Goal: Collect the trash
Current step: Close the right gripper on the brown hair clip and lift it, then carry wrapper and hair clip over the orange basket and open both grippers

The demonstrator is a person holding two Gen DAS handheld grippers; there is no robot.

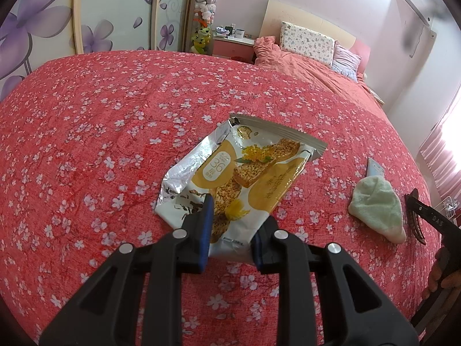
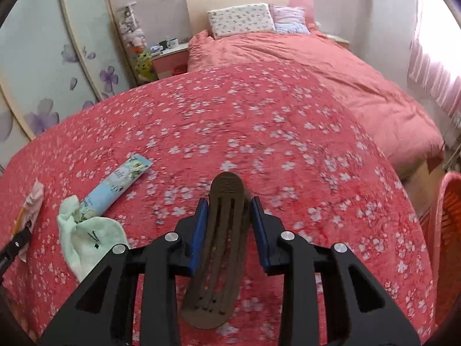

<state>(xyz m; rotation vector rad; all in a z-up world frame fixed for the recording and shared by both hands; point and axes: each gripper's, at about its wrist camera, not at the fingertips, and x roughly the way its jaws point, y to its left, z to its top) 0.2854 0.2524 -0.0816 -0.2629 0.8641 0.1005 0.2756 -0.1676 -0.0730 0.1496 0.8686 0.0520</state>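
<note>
Blue-padded jaws of the left gripper (image 1: 230,230) straddle, not yet clamped, the near end of an empty snack wrapper (image 1: 236,173) on the floral bedspread (image 1: 86,115), likely light, crinkly, slippery foil, while the right gripper (image 2: 229,230) clasps a brown hair clip (image 2: 222,248).

A red bedspread (image 1: 86,121) with small white blossoms covers the bed. On it lie a torn snack wrapper (image 1: 239,173), a pale green cloth (image 1: 377,204) and, touching the cloth's far edge, a light blue tube (image 2: 118,183). A salmon quilt (image 2: 331,77) and two pillows (image 2: 242,20) lie at the head.
</note>
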